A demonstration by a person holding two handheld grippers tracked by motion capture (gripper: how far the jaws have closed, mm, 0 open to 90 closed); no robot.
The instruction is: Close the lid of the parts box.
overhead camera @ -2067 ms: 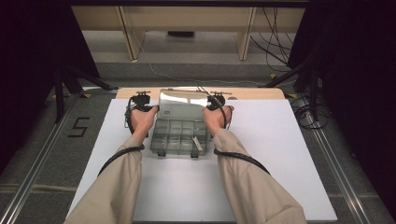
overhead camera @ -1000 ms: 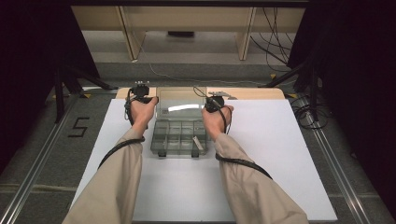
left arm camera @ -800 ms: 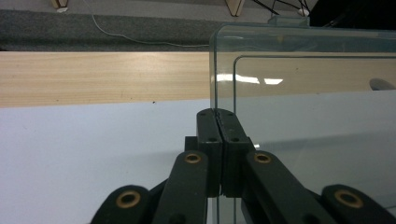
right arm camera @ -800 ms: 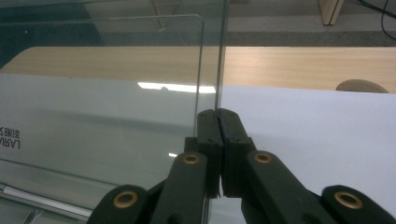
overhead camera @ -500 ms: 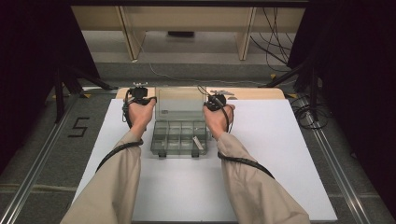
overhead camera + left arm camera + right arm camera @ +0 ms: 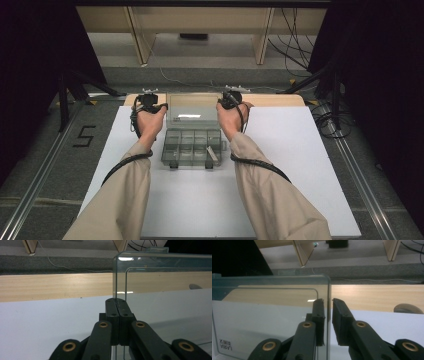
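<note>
Two grippers meet the raised clear lid (image 6: 192,109) of a compartment box (image 6: 192,146), one at each side edge. In the left gripper view, the left gripper (image 6: 116,301) has its black jaws pressed together on the lid's left edge, pinching the thin plastic between them. In the right gripper view, the right gripper (image 6: 328,302) has just been opening: its jaws stand slightly apart with the lid's right edge in the gap, one pad near the plastic, the other clear of it. From above, both hands sit at the far corners of the box, which lies on the white table top (image 6: 300,165), near its far edge. A wooden strip (image 6: 272,99) runs along that far edge.
</note>
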